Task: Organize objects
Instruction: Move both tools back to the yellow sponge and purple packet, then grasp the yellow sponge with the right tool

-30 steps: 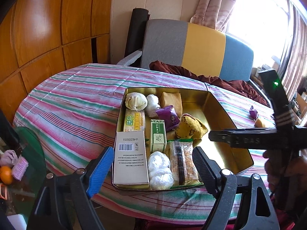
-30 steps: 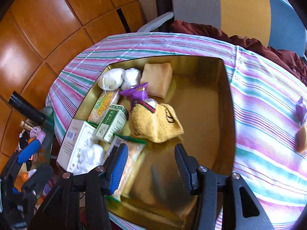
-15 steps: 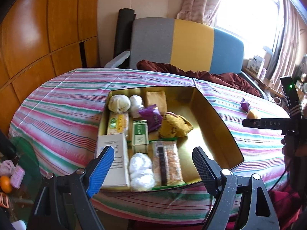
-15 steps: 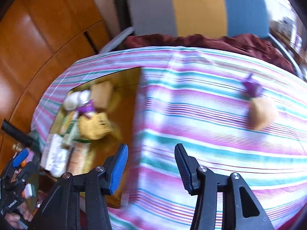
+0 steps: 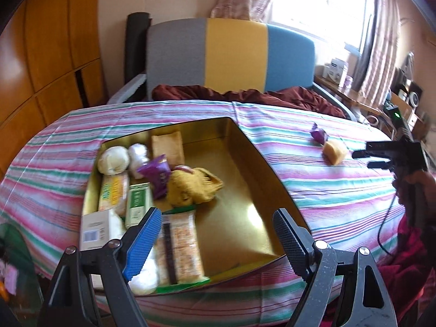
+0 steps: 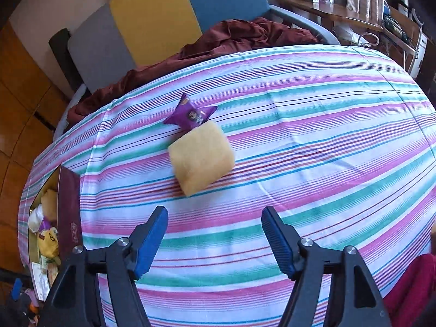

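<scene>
I take the gold tin (image 5: 239,147) on the striped tablecloth (image 5: 327,190) as my landmark. From my left gripper (image 5: 215,234) I look down into it: its jaws stand well apart with nothing between them, hovering above the tin's near edge. Inside the tin, along the side away from the window, sit a white round bundle (image 5: 114,160), a second white wrapped lump (image 5: 138,156) beside it, and a tan packet (image 5: 166,147) toward the far wall. Nearer the middle lie a purple snack pouch (image 5: 156,173) and a yellow knitted piece (image 5: 193,184), touching each other. Closer to me are a yellow-green packet (image 5: 113,193), a green box (image 5: 137,204), a white box with a barcode (image 5: 95,229) and a clear pack of crackers (image 5: 179,250); the window side of the tin's floor is bare. Well outside the tin, on the cloth toward the window, lie a second purple pouch (image 6: 190,114) and a yellow sponge-like block (image 6: 201,158), touching each other. My right gripper (image 6: 215,239) hangs over the cloth just short of that block; its jaws have just been opening and now stand apart, empty, with only cloth between them. From that view the tin shows only at the far left edge. Beyond the table stands a chair with grey, yellow and blue panels (image 5: 231,51), with dark red fabric (image 5: 245,95) heaped on its seat.
</scene>
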